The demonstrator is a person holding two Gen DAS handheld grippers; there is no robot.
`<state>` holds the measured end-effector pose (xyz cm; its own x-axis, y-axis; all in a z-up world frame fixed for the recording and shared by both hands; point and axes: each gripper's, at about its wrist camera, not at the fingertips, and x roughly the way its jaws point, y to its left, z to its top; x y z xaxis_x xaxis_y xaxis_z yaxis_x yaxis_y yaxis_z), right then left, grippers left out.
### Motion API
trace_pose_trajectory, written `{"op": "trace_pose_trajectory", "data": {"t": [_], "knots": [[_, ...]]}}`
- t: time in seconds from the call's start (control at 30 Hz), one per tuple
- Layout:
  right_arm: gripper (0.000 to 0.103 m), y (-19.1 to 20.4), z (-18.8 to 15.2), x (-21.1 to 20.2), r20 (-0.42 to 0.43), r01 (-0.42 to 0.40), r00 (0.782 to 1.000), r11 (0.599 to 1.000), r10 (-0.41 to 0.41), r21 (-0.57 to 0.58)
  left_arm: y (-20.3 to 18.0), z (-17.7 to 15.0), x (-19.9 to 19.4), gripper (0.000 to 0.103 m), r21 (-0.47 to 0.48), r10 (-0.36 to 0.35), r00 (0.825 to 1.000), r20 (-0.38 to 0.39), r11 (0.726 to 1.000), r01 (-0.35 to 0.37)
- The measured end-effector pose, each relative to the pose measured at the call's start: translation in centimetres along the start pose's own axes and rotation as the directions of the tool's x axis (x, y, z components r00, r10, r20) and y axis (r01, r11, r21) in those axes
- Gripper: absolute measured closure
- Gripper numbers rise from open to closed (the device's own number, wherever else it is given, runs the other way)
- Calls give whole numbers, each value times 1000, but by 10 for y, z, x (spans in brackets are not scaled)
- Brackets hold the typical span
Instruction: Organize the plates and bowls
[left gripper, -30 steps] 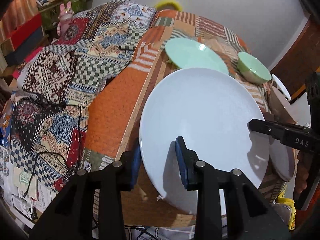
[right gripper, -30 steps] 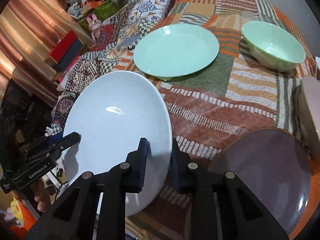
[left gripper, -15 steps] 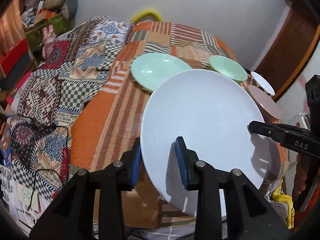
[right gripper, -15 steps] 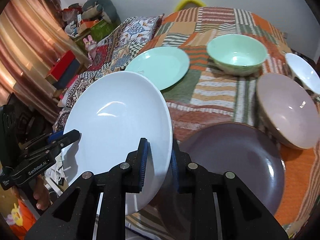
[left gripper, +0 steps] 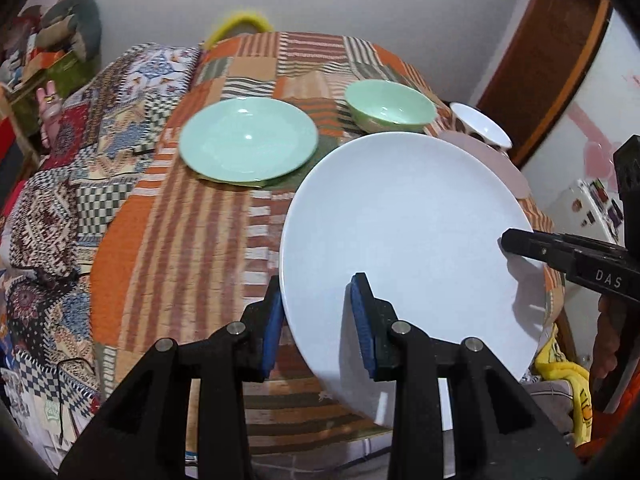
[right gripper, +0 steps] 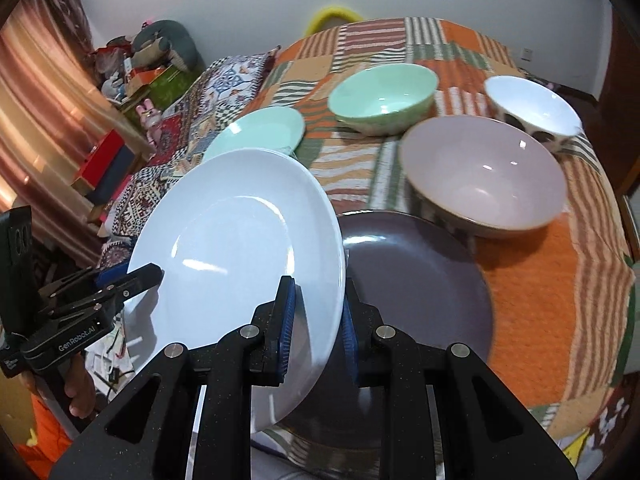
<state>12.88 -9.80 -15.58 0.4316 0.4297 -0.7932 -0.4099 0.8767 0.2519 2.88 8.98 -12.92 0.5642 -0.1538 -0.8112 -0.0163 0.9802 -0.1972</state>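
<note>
Both grippers clamped on one white plate point(left gripper: 408, 240), held tilted above the near edge of the table point(right gripper: 532, 280). Left gripper point(left gripper: 318, 326) pinching the plate rim on one side; right gripper point(right gripper: 316, 320) clenched on the opposite rim. Under the raised plate, near the front edge: dark purple plate point(right gripper: 416, 280). Just behind it: pink bowl point(right gripper: 484, 180). Toward the far edge: green plate point(left gripper: 248, 144), green bowl point(right gripper: 382, 96), white spotted bowl point(right gripper: 532, 106). All resting on the patchwork cloth point(left gripper: 180, 232).
</note>
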Motion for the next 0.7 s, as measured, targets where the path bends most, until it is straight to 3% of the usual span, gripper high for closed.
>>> {"op": "trace_pose_trajectory", "data": {"t": [0.7], "knots": [[83, -59, -29, -10, -27, 45, 999, 989, -42, 140, -51, 2, 51, 70, 106, -49, 991, -122, 992, 62]]}}
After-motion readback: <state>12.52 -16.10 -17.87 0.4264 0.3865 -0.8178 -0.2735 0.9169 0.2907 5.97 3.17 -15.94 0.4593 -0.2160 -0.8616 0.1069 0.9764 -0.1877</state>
